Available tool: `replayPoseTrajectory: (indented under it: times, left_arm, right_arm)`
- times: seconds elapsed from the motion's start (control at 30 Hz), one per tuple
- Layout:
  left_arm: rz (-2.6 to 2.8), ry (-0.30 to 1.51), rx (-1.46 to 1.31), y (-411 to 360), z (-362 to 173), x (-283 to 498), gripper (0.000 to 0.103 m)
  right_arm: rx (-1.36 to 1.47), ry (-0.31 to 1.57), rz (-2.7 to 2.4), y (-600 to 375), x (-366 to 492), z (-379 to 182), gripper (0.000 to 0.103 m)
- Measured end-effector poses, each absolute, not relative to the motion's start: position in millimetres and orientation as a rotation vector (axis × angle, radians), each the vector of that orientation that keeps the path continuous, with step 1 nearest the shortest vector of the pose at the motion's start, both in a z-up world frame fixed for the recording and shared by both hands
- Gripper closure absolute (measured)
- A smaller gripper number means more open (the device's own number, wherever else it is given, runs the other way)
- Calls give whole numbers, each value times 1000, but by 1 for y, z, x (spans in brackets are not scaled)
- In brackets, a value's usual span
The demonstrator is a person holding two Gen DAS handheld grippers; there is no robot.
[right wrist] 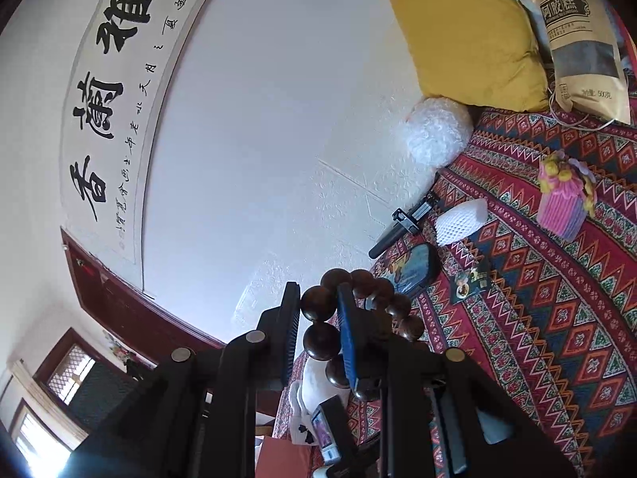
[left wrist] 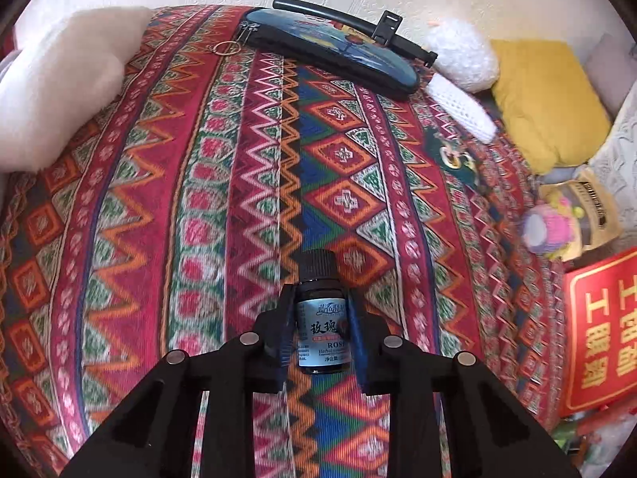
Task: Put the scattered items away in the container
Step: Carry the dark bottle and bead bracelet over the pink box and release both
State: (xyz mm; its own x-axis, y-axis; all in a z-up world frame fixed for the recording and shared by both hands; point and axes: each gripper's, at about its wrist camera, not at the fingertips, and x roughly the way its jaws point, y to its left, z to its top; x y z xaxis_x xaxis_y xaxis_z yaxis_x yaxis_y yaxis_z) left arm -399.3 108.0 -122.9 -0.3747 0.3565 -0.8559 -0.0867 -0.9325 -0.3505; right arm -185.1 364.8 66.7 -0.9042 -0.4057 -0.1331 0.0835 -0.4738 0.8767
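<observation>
My left gripper is shut on a small dark rose-oil bottle with a black cap, held above the patterned cloth. My right gripper is shut on a string of dark brown wooden beads, lifted and tilted toward the wall. A dark zip case lies closed at the far edge of the cloth; it also shows in the right wrist view. A small dark sachet lies on the cloth, also seen in the right wrist view.
A black folding stick lies behind the case. White foam netting, a fluffy white ball, a yellow cushion, a pink knitted toy, a paper bag and a red box are to the right. A white pillow is on the left.
</observation>
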Motion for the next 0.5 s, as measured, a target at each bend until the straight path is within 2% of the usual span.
replayPoseTrajectory:
  times: [0.1,0.23,0.4,0.5]
  left_arm:
    - [2384,-460,-1494,78,-98,-375,82]
    - [2510,-538,-1261,15,-21,-319,82]
    - [2804,-679,-863,-115,84,-245,82]
    - [3005,-794,-704,-207,115,-209,81]
  right_arm:
    - [469,-1416,-2443,364,-184,69,85]
    - [468,-1368,-2454,352,-180,79,85]
    - [478,-1220,-2492,314,-176,102,85]
    - [499,-1096,-2493,274,-175,117,85]
